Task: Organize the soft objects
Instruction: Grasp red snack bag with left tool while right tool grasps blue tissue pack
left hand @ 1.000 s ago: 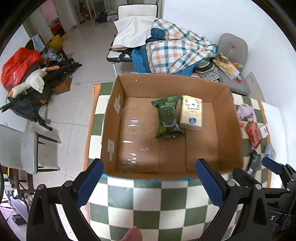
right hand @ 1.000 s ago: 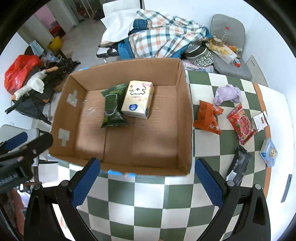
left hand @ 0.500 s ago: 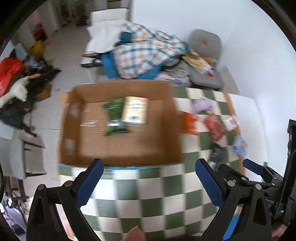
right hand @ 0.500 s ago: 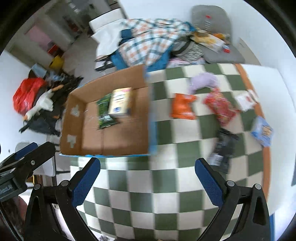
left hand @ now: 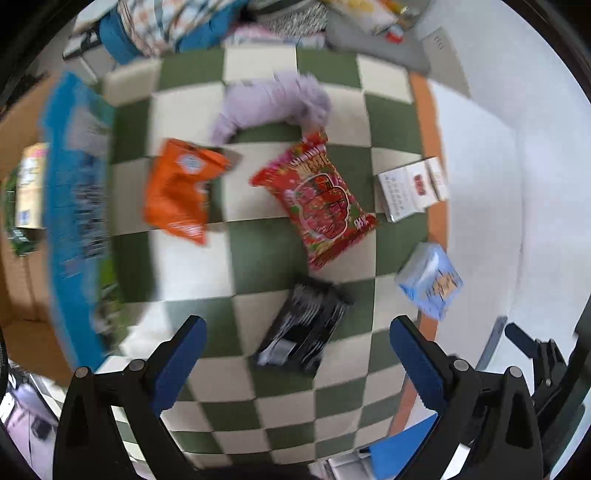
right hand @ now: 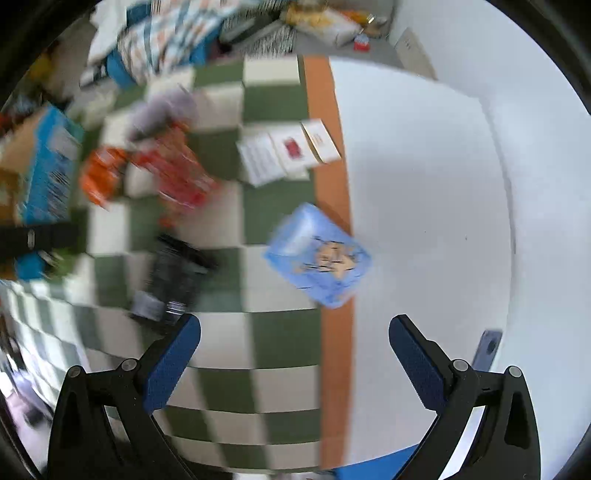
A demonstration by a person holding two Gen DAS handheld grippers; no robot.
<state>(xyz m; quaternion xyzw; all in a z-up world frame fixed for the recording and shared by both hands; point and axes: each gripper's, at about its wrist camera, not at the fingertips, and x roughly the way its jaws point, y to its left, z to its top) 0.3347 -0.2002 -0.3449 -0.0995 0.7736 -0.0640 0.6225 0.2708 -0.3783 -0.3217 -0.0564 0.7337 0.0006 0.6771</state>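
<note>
Soft packs lie on the green-and-white checked cloth (left hand: 266,254). In the left wrist view I see an orange pouch (left hand: 179,194), a red snack bag (left hand: 321,199), a black pack (left hand: 303,332), a light blue tissue pack (left hand: 430,280), a white packet (left hand: 410,188) and a purple plush toy (left hand: 273,99). My left gripper (left hand: 295,358) hangs open just above the black pack. My right gripper (right hand: 293,354) is open too, with the light blue tissue pack (right hand: 319,254) a little ahead of it and the black pack (right hand: 173,280) at its left finger.
The cardboard box (left hand: 70,206) with a blue printed flap stands at the left, a cream tissue pack (left hand: 31,192) inside it. A white surface (right hand: 424,206) lies past the cloth's orange border. A bed with checked bedding (right hand: 173,33) stands beyond the table.
Both grippers have swung right, away from the box and over the loose packs. The box has slid to the left edge of both views. Both views are blurred by motion.
</note>
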